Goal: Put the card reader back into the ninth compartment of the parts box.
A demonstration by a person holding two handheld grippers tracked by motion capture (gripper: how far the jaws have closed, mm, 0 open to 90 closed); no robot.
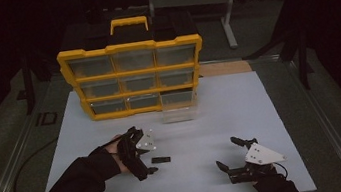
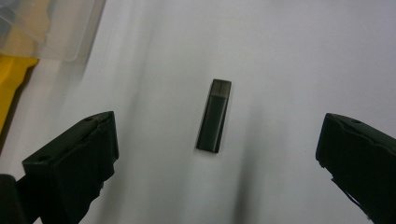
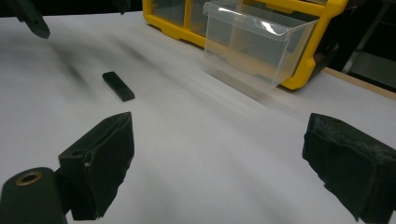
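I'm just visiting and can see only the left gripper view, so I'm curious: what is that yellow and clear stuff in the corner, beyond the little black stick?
Observer: It is a yellow plastic organiser cabinet with three rows of three clear drawers, standing at the far side of the white table.
Visitor: And the clear piece?
Observer: That is the clear plastic drawer at the cabinet's bottom right, pulled out toward the small flat black stick.
Visitor: Is there a second claw?
Observer: Yes, the right claw is near the table's front right, open and holding nothing.
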